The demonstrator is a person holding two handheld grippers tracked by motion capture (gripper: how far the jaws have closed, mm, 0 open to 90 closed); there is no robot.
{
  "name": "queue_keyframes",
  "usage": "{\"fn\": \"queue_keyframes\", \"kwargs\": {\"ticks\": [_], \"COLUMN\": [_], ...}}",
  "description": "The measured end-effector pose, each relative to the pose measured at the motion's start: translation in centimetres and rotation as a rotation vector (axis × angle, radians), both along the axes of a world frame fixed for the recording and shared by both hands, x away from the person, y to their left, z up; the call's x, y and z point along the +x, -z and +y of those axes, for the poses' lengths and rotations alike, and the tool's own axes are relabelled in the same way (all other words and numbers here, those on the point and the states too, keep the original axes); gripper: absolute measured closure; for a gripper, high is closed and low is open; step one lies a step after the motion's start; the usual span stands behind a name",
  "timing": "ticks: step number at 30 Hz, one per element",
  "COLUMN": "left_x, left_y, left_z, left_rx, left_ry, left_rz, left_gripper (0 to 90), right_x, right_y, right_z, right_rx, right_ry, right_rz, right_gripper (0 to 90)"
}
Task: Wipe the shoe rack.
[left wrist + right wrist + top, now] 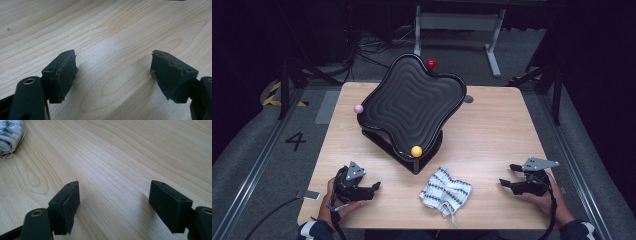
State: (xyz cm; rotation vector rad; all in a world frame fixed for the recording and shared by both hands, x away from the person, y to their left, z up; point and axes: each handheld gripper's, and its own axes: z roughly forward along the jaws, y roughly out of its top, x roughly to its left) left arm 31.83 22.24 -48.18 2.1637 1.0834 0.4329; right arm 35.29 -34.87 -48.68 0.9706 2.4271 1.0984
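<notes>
A white cloth with dark stripes (445, 192) lies crumpled near the front edge of the wooden table (492, 130), between the two hands; its edge and loose threads reach into the right gripper view (8, 135) at top left. My left gripper (373, 189) rests at the front left, jaws open over bare wood, as the left gripper view (113, 72) confirms. At the front right, my right gripper (507, 175) points toward the cloth and stands open, with nothing but wood between its pads (115, 202).
A black wavy tray (412, 102) sits tilted on a stand at the table's middle back. A yellow ball (416, 151) sits at its near corner, a pink ball (358, 108) at its left, a red ball (431, 64) at its far corner. A phone-like object (311, 195) lies at the front left edge.
</notes>
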Motion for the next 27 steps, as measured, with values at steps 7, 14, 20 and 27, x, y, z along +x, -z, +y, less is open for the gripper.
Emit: {"fn": "queue_keyframes", "kwargs": {"ticks": [7, 14, 20, 27], "left_x": [0.0, 0.04, 0.11, 0.12], "left_y": [0.0, -0.02, -0.02, -0.01], "left_z": [-0.07, -0.04, -0.04, -0.06], "left_rx": [0.002, 0.006, 0.004, 0.002], "left_ry": [-0.006, -0.002, 0.001, -0.001], "left_rz": [-0.001, -0.002, 0.0, 0.001], "left_gripper": [21.4, 21.3, 21.2, 21.2], "right_x": [0.02, 0.04, 0.07, 0.11], "right_y": [-0.01, 0.0, 0.0, 0.01], "right_z": [0.0, 0.02, 0.04, 0.04], "right_rx": [-0.001, -0.003, -0.003, -0.004], "right_ry": [-0.001, 0.0, 0.003, 0.006], "right_rz": [0.002, 0.001, 0.002, 0.002], "right_gripper": [24.6, 24.3, 23.5, 22.7]}}
